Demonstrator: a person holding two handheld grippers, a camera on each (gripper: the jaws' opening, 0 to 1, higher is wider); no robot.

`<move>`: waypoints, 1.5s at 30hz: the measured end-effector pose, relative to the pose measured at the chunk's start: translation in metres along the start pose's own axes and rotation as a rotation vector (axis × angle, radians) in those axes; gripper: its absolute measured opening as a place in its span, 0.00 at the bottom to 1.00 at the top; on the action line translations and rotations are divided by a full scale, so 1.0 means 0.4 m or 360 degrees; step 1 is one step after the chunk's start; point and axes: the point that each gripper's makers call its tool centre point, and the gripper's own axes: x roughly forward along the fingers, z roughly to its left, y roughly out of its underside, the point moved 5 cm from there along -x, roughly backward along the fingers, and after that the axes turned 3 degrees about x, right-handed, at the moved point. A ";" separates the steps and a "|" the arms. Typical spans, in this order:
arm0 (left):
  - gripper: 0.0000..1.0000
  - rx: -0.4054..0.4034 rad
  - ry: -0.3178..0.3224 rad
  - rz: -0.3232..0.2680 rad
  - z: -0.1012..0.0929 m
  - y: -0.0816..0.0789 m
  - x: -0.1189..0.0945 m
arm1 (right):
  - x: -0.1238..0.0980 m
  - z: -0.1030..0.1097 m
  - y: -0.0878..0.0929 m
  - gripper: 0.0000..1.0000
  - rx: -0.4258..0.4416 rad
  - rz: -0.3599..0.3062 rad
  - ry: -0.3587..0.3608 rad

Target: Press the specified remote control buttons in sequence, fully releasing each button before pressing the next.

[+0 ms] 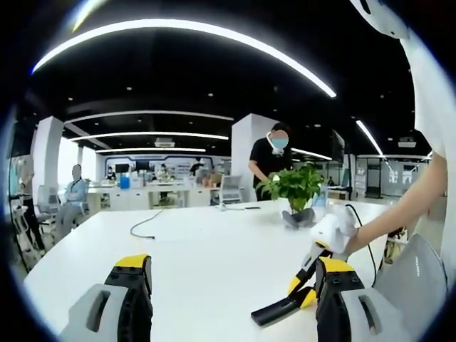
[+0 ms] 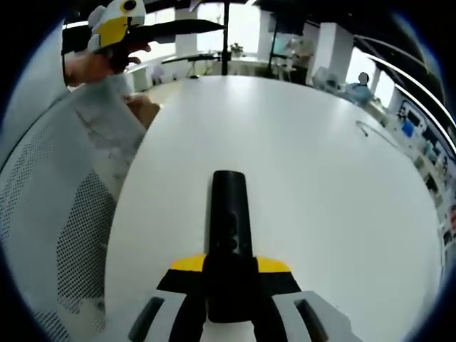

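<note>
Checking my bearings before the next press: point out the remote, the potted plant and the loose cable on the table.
remote (image 2: 229, 214): right gripper view, middle of its black body.
potted plant (image 1: 293, 184): left gripper view, on its leaves.
cable (image 1: 146, 223): left gripper view, mid-length on the table.

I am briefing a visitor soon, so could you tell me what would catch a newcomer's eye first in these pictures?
Probably the black remote control, clamped between the jaws of the right claw and jutting out over the big white table. Next, the left claw standing open above the same table, with a potted green plant at its far edge and a curved ceiling light strip overhead.
</note>
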 end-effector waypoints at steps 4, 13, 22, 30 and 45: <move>0.99 0.0006 0.0000 0.0009 0.001 0.002 0.000 | 0.000 -0.025 0.000 0.20 -0.0004 0.0012 0.0008; 0.99 -0.0046 -0.0043 0.0005 0.017 0.004 -0.005 | 0.001 -0.075 -0.004 0.20 -0.0018 0.0027 0.0013; 0.99 -0.0024 -0.0028 0.0034 0.012 0.010 -0.002 | 0.001 -0.118 -0.008 0.20 -0.0040 0.0036 0.0037; 0.98 -0.0031 -0.0028 0.0043 0.013 0.012 -0.001 | 0.003 -0.151 -0.009 0.20 -0.0011 0.0030 0.0025; 0.97 -0.0031 -0.0029 0.0066 0.014 0.018 0.003 | 0.002 -0.225 -0.011 0.20 -0.0038 0.0067 0.0038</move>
